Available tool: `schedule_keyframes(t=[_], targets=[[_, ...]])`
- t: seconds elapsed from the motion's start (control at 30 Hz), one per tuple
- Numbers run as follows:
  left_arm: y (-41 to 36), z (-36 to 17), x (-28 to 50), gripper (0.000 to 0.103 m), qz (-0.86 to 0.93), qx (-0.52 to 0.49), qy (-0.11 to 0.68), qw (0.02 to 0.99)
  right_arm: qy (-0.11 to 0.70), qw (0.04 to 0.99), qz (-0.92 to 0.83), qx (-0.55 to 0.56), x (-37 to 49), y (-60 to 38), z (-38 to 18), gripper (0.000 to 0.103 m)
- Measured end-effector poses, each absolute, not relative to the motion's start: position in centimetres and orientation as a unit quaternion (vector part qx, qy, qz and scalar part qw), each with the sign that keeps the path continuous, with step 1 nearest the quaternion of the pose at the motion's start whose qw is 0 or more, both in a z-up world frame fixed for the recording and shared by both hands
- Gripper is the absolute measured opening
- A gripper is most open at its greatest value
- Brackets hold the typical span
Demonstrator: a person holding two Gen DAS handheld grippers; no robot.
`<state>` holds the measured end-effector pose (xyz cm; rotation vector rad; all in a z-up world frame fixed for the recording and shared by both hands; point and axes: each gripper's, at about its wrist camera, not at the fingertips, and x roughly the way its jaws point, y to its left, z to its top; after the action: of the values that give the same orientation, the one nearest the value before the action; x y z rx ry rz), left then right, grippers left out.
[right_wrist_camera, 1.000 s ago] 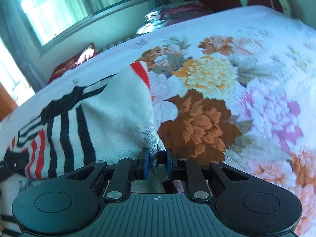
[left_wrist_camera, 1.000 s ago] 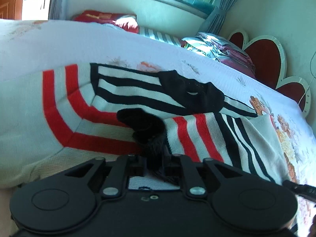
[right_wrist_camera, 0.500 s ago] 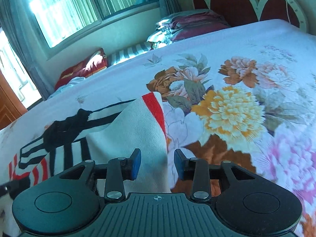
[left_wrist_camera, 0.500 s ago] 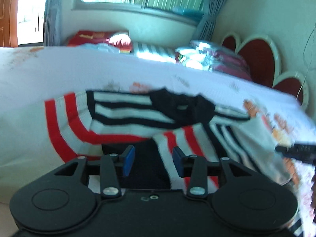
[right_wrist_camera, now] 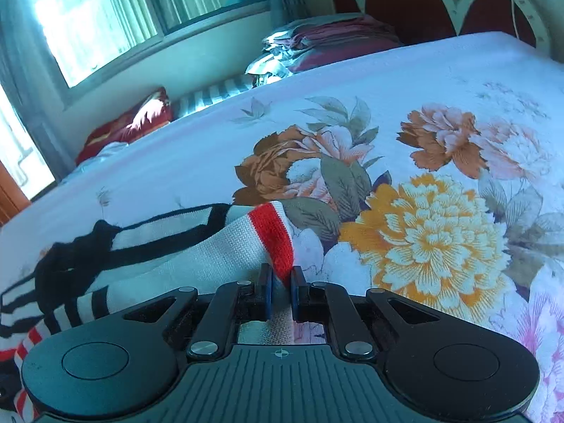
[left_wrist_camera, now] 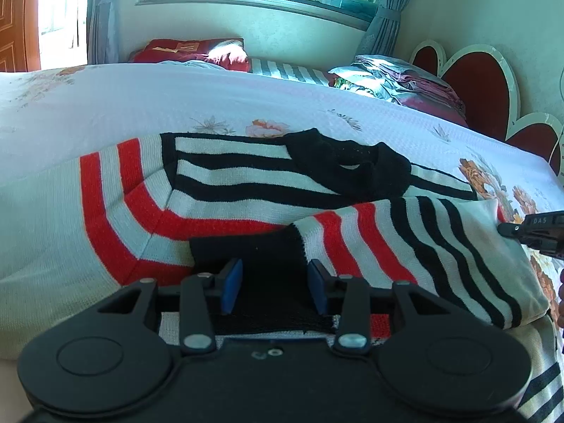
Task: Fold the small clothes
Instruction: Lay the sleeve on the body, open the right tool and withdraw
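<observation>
A white knit sweater [left_wrist_camera: 246,183] with red and black stripes and a black collar lies spread on the bed. One sleeve is folded across its body, and the sleeve's black cuff [left_wrist_camera: 261,250] lies flat between the blue pads of my left gripper [left_wrist_camera: 275,287]. That gripper is open and its pads do not touch the cuff. My right gripper [right_wrist_camera: 281,290] is shut on the sweater's [right_wrist_camera: 197,257] white edge, just below a red stripe [right_wrist_camera: 273,236]. The right gripper's tip [left_wrist_camera: 507,229] also shows at the right edge of the left wrist view.
The bed carries a white sheet with large flowers [right_wrist_camera: 423,232]. A red pillow [left_wrist_camera: 197,51] and a stack of folded quilts [left_wrist_camera: 398,81] lie at the far side, next to a red scalloped headboard [left_wrist_camera: 486,81]. A window runs along the back wall.
My left gripper has let go of the black cuff, which now lies flat between open jaws. My right gripper released the fabric, moved along the sweater's edge, and closed on it by the red stripe.
</observation>
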<state>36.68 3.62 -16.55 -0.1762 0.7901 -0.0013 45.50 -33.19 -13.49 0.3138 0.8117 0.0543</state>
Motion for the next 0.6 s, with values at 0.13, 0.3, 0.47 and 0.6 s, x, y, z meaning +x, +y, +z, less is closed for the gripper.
schedule_keyframes(t=[0.13, 0.3, 0.47, 0.6], targets=[[3.7, -15.7, 36.4, 0.046, 0.002, -0.090, 0.384, 0.919, 0.372, 0.920, 0.025, 0.123, 44.4, -32.2, -11.5, 0.011], [3.6, -16.3, 36.4, 0.059, 0.009, -0.074, 0.388, 0.919, 0.354, 0.929, 0.064, 0.088, 42.0, -29.9, -9.9, 0.018], [4.1, -15.5, 36.4, 0.060, 0.008, -0.092, 0.399, 0.912, 0.392, 0.916, 0.067, 0.049, 41.0, -28.2, -11.9, 0.031], [5.1, -14.7, 35.5, 0.067, 0.019, -0.105, 0.399, 0.911, 0.378, 0.921, 0.077, 0.054, 39.3, -27.6, -10.5, 0.031]])
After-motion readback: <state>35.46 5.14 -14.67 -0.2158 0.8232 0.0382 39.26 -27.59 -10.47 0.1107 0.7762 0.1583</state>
